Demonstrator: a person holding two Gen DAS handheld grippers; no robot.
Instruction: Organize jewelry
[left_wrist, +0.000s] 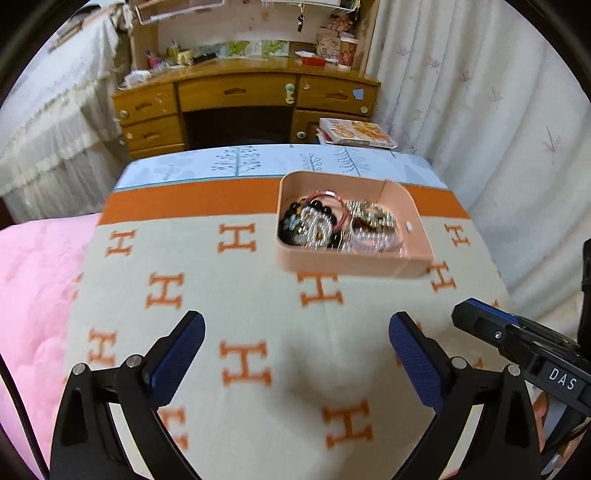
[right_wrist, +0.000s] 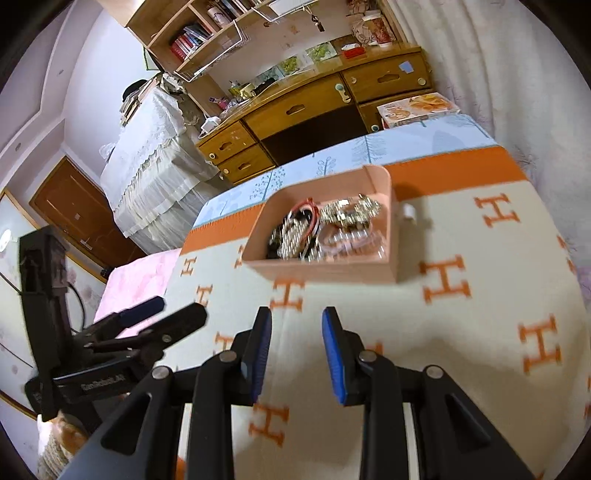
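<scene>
A pink open box (left_wrist: 354, 264) (right_wrist: 321, 272) stands on a cream blanket with orange H marks. It holds a tangled heap of jewelry (left_wrist: 332, 225) (right_wrist: 325, 229): black beads, silver chains, pink and red bracelets. My left gripper (left_wrist: 297, 321) hovers over the blanket short of the box, open wide with nothing between its blue pads. My right gripper (right_wrist: 296, 314) is also short of the box, jaws a small way apart and empty. A small white piece (right_wrist: 409, 212) lies on the blanket just right of the box. The left gripper (right_wrist: 179, 310) shows at the left of the right wrist view.
The blanket (left_wrist: 240, 295) has an orange band at its far side. A pink quilt (left_wrist: 33, 295) lies to the left. Beyond the bed stand a wooden desk (left_wrist: 240, 92) and a flat printed carton (left_wrist: 358, 133). White curtains (left_wrist: 480, 110) hang on the right.
</scene>
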